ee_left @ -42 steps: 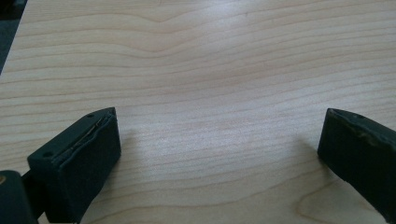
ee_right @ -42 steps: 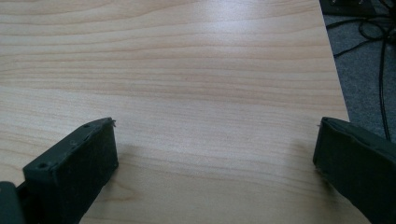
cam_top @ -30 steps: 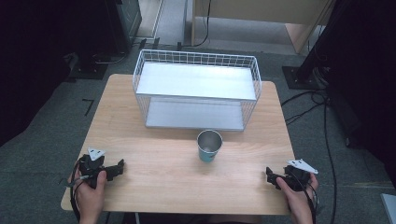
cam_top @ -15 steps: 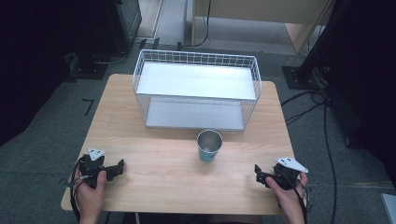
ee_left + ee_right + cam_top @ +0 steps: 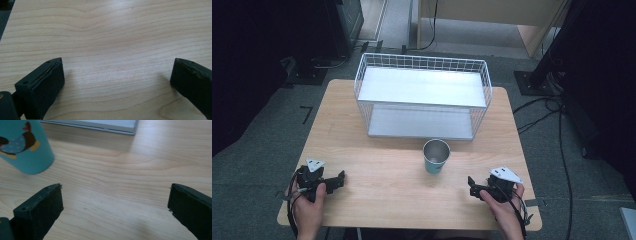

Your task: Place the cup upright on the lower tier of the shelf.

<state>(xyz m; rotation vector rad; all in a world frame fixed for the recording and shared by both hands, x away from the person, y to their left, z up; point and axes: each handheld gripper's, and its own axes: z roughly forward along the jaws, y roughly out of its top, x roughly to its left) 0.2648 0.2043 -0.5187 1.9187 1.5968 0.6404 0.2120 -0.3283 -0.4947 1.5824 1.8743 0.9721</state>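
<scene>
Comparing this moment with the high view of a second ago, the right claw [image 5: 473, 186] is found to have been slid leftward along the near edge of the surface [image 5: 377, 170], toward the cup [image 5: 435, 156], while the left claw [image 5: 338, 179] has been left where it was near the front left corner. Both claws are held spread wide, with nothing between the jaws; bare wood is seen between them in the left gripper view. In the right gripper view the cup [image 5: 23, 146], teal with a bird printed on it, is seen upright up and to the left of the jaws, still apart from them. The cup stands on the surface just in front of the white wire basket [image 5: 422, 64], untouched. The shift is judged to be the start of a reach for the cup by the right claw; a further approach and a closing of the jaws around the cup would be needed before any lift.
</scene>
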